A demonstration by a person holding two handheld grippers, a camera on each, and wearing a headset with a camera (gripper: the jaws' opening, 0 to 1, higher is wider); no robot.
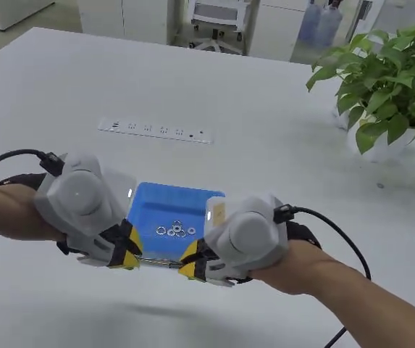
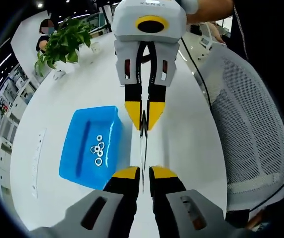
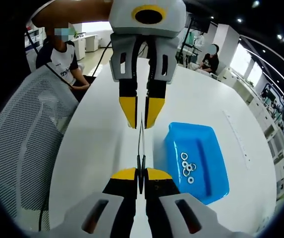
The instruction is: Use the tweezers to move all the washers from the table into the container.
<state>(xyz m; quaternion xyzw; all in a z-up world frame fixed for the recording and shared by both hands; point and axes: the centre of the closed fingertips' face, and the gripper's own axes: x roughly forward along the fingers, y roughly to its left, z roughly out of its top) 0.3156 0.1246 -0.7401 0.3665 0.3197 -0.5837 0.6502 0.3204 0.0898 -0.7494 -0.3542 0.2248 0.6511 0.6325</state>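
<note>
A blue container (image 1: pixel 156 206) sits on the white table (image 1: pixel 265 145) with several washers (image 1: pixel 176 230) lying inside it. Just in front of it, thin metal tweezers (image 1: pixel 160 262) hang level between my two grippers, which face each other. My left gripper (image 1: pixel 125 254) is shut on one end of the tweezers (image 2: pixel 142 148); its jaws stand slightly apart around them. My right gripper (image 1: pixel 190 265) is shut on the other, dark end (image 3: pixel 140 166). The container (image 2: pixel 89 144) and washers (image 2: pixel 98 150) lie left of the tweezers in the left gripper view, and the container (image 3: pixel 197 161) lies to the right in the right gripper view.
A white power strip (image 1: pixel 156 132) lies beyond the container. A potted plant (image 1: pixel 388 94) stands at the table's far right. A mesh chair (image 2: pixel 251 134) stands off the near edge. Cables trail from both grippers.
</note>
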